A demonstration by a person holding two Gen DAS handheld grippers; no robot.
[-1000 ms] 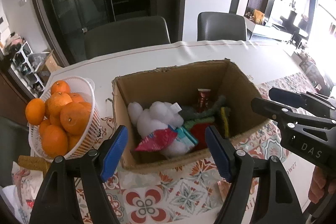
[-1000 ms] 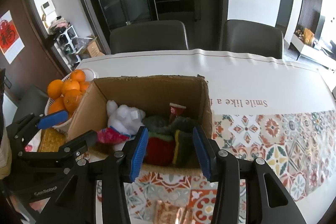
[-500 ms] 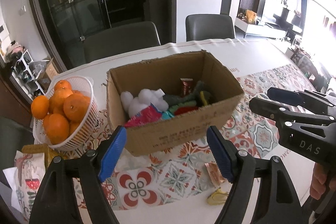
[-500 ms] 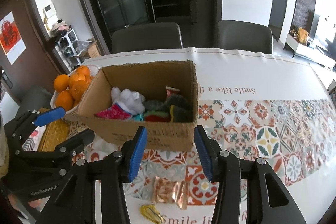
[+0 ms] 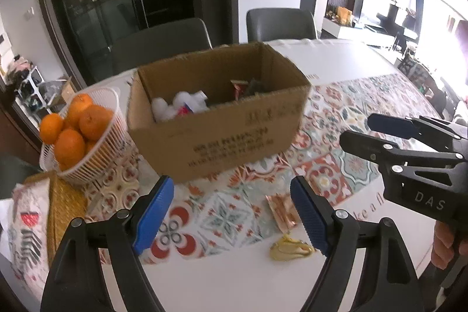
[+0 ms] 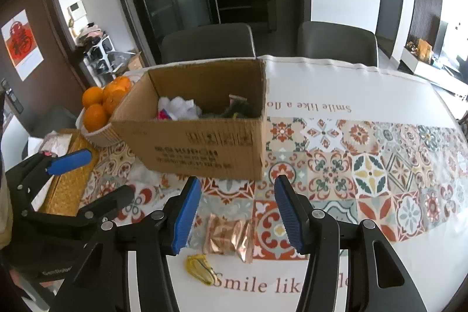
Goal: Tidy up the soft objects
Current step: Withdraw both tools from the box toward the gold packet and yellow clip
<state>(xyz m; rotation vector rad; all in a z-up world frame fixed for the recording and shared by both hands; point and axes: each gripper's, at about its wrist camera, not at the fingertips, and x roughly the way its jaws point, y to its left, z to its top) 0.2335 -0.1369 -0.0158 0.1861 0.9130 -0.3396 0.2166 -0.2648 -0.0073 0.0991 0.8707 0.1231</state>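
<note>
An open cardboard box (image 5: 234,133) (image 6: 204,145) stands on the patterned table. Inside it lie a white plush (image 5: 166,107) (image 6: 180,105), a red packet and dark soft items (image 6: 238,108). My left gripper (image 5: 234,212) is open and empty, held back from the box's near side; it also shows at the left of the right wrist view (image 6: 87,174). My right gripper (image 6: 238,212) is open and empty, above a copper foil wrapper (image 6: 228,236) (image 5: 282,209) and a yellow wrapper (image 6: 200,268) (image 5: 291,249).
A white basket of oranges (image 5: 76,130) (image 6: 102,107) stands left of the box. A gold woven box (image 6: 70,183) (image 5: 63,212) and a printed packet (image 5: 26,227) lie at the left. Two dark chairs (image 6: 207,43) stand behind the table.
Both grippers have pulled back and lowered away from the box. The box looks farther off, and the foil and yellow wrappers have come into view on the table in front.
</note>
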